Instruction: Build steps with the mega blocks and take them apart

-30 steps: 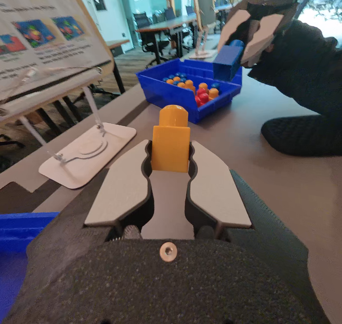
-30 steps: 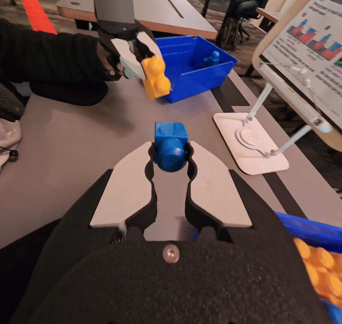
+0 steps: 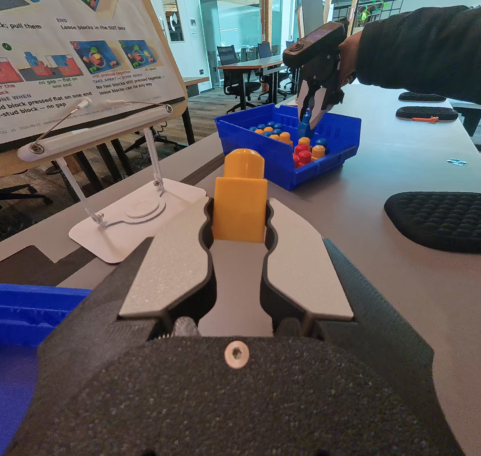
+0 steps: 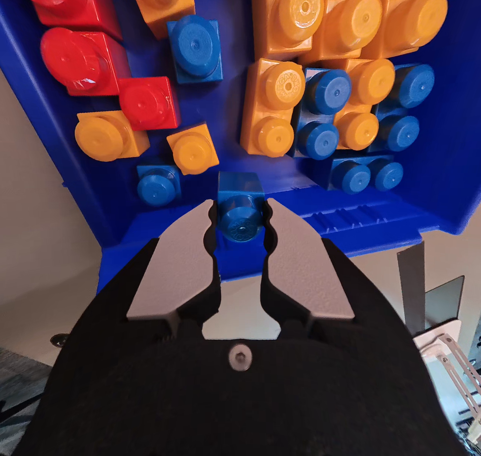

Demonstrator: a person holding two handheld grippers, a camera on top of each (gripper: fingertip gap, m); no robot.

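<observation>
My left gripper (image 3: 239, 210) is shut on an orange block (image 3: 240, 198) with its stud pointing forward, held above the grey table. My right gripper (image 4: 239, 213) is shut on a small blue block (image 4: 240, 209) and points down into a blue bin (image 4: 442, 157), just above the bin's floor. The bin holds several red, orange and blue blocks (image 4: 270, 107). In the left wrist view the right gripper (image 3: 311, 116) reaches into the same bin (image 3: 260, 146) with the blue block (image 3: 304, 126) at its tips.
An instruction board on a white stand (image 3: 135, 217) stands at the left of the table. A second blue bin (image 3: 31, 313) sits at the near left. Black padded rests (image 3: 440, 219) lie on the right side of the table. About 45 centimeters separates my left fingertips from my right.
My right gripper has swung from above the table down into the far blue bin, still holding the blue block. My left gripper has kept the orange block and barely moved.
</observation>
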